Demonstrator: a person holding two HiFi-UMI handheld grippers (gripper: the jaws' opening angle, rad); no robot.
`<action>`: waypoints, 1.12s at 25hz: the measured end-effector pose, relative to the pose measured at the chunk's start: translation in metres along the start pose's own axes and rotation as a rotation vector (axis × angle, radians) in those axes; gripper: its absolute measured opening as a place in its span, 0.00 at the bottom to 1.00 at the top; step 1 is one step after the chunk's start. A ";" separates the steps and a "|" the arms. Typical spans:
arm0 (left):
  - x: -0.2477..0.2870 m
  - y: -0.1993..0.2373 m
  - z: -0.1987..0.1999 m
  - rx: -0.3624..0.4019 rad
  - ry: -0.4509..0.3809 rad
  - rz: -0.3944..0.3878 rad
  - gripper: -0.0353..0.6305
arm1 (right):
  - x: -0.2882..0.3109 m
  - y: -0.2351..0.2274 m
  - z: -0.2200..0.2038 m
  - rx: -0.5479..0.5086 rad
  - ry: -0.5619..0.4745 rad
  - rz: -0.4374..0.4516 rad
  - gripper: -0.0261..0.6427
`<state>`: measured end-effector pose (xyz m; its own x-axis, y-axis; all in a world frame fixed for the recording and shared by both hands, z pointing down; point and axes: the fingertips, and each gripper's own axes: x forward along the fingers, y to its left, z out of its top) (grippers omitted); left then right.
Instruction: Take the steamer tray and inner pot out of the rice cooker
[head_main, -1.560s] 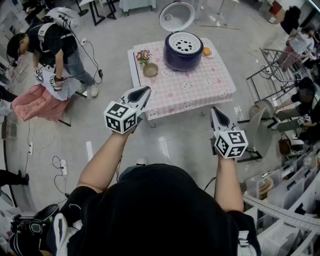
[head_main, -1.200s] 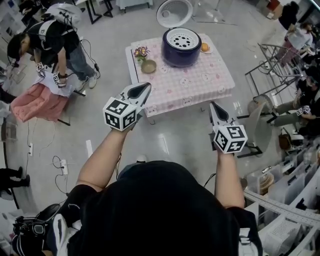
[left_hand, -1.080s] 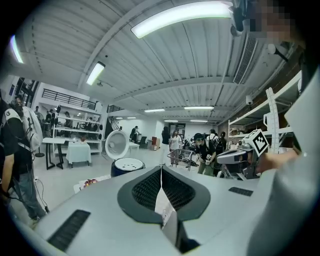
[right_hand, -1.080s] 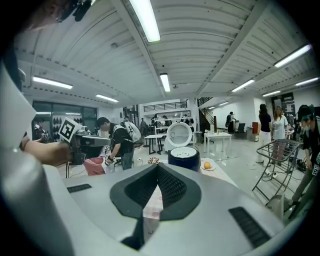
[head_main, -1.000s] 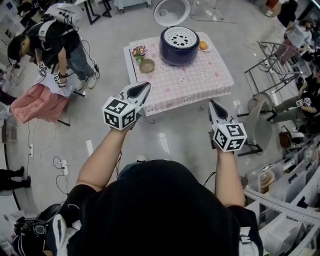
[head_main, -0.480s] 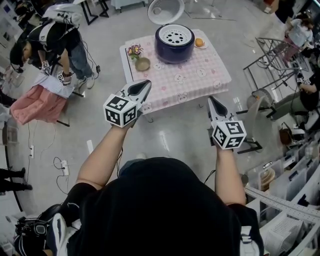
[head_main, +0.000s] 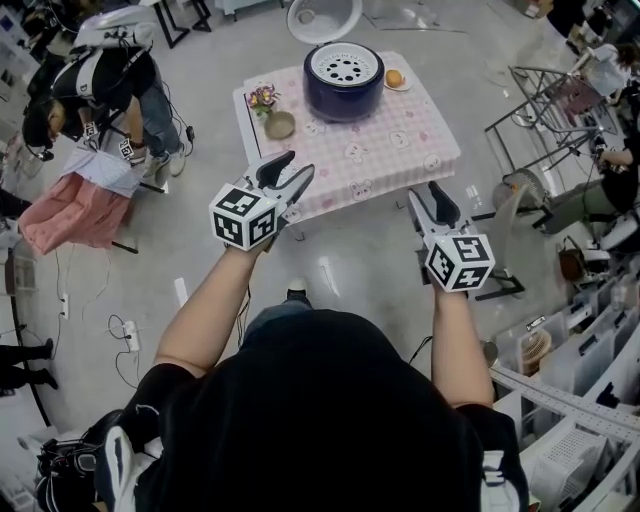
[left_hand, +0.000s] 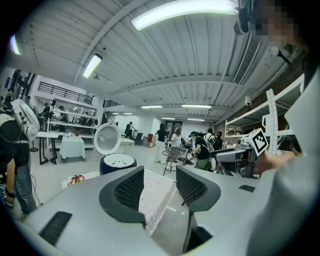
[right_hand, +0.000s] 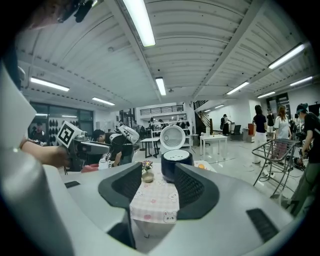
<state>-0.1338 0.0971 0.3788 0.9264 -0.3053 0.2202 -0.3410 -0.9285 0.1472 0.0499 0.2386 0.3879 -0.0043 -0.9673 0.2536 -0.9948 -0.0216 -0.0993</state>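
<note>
Head view: I hold my left gripper (head_main: 288, 168) and right gripper (head_main: 427, 198) out over the floor, side by side and well apart. Both have just been opening their jaws, which now stand apart with nothing between them. The bench (head_main: 400, 140) with its pink checked cloth lies ahead of both grippers. At its far end stands the dark blue rice cooker (head_main: 344, 85), lid (head_main: 325, 15) swung up behind it. The white perforated steamer tray (head_main: 343, 66) sits in the cooker's mouth; the inner pot is hidden under it. Left gripper view: the jaws of the left gripper (left_hand: 160, 184) are spread and empty. The rice cooker (left_hand: 117, 165) is far ahead and left of the jaws, with the steamer tray (left_hand: 119, 160) on top, and the bench (left_hand: 156, 192) edge shows through the gap. Right gripper view: the right gripper (right_hand: 154, 189) is also parted and empty. The rice cooker (right_hand: 176, 166) and steamer tray (right_hand: 176, 154) are ahead, just right of the gap, and the bench (right_hand: 152, 202) is centred in it.
</note>
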 end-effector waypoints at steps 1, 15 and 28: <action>0.003 0.000 0.000 0.001 0.002 -0.004 0.38 | 0.001 -0.002 0.000 0.002 0.002 -0.003 0.37; 0.069 0.052 -0.001 -0.014 0.036 -0.063 0.45 | 0.063 -0.033 -0.003 0.039 0.047 -0.060 0.44; 0.151 0.132 0.010 -0.026 0.066 -0.116 0.45 | 0.154 -0.071 0.007 0.072 0.083 -0.122 0.44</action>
<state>-0.0375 -0.0734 0.4217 0.9476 -0.1811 0.2630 -0.2373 -0.9505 0.2005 0.1201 0.0892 0.4275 0.1044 -0.9324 0.3461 -0.9787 -0.1582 -0.1311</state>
